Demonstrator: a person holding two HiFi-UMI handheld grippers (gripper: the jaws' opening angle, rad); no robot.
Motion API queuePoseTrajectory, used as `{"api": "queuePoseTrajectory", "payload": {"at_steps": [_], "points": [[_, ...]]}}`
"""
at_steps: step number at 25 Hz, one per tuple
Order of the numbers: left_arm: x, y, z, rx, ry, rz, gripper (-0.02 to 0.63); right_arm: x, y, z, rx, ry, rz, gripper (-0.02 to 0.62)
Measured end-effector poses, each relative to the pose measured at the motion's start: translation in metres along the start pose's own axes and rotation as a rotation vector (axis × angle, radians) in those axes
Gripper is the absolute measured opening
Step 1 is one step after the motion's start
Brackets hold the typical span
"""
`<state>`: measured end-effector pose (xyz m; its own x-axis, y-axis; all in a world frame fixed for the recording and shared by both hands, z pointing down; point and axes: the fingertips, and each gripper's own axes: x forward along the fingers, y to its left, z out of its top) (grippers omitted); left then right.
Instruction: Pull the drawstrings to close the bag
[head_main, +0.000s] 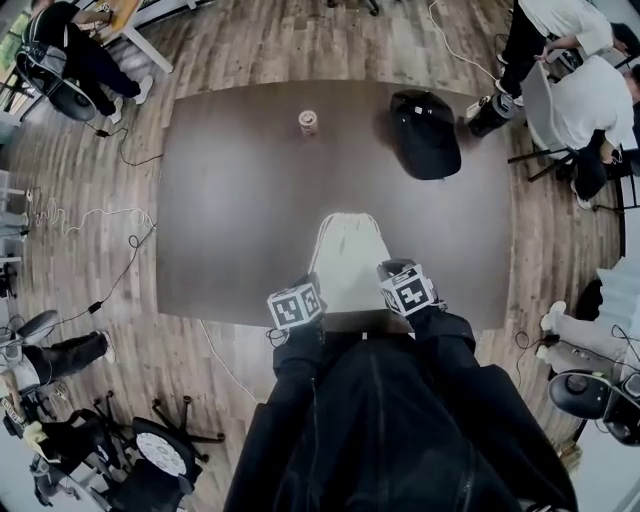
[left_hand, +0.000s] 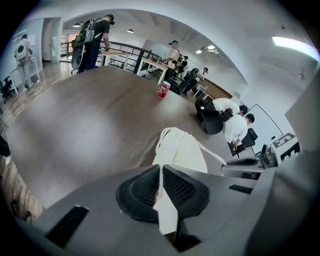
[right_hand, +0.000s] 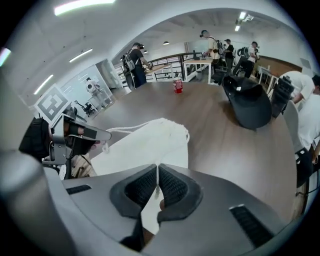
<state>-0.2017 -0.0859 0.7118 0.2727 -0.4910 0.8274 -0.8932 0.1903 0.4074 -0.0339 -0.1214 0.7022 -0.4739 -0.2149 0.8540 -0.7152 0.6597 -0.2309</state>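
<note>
A white drawstring bag (head_main: 348, 262) lies flat on the dark table (head_main: 230, 200), close to its near edge, with its gathered mouth (right_hand: 175, 127) at the far end. My left gripper (head_main: 310, 287) sits at the bag's near left corner, my right gripper (head_main: 393, 271) at its near right corner. In the left gripper view the pads (left_hand: 177, 186) are shut on a white drawstring. The right gripper's pads (right_hand: 172, 186) likewise pinch a white cord. One drawstring (right_hand: 120, 130) runs from the mouth to the left gripper (right_hand: 100, 135); another drawstring (left_hand: 212, 152) runs to the right gripper (left_hand: 235, 164).
A red can (head_main: 308, 122) stands at the table's far middle. A black backpack (head_main: 425, 132) lies at the far right. People sit on chairs around the table's corners, and cables trail over the wooden floor at the left.
</note>
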Motion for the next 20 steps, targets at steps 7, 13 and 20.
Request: {"api": "queuePoseTrajectory", "payload": {"at_steps": [7,13,20], "points": [[-0.006,-0.004,-0.052,-0.001,0.078,0.009,0.143,0.005,0.032,-0.057,-0.029,0.049,0.054,0.204],[-0.025,-0.031,-0.065,0.026,0.022,-0.002,0.147,-0.028,0.036,-0.055,-0.021,-0.054,0.081,0.219],[-0.064,-0.105,-0.038,0.137,-0.161,-0.085,0.102,-0.105,0.034,-0.001,-0.051,-0.348,0.027,0.14]]}}
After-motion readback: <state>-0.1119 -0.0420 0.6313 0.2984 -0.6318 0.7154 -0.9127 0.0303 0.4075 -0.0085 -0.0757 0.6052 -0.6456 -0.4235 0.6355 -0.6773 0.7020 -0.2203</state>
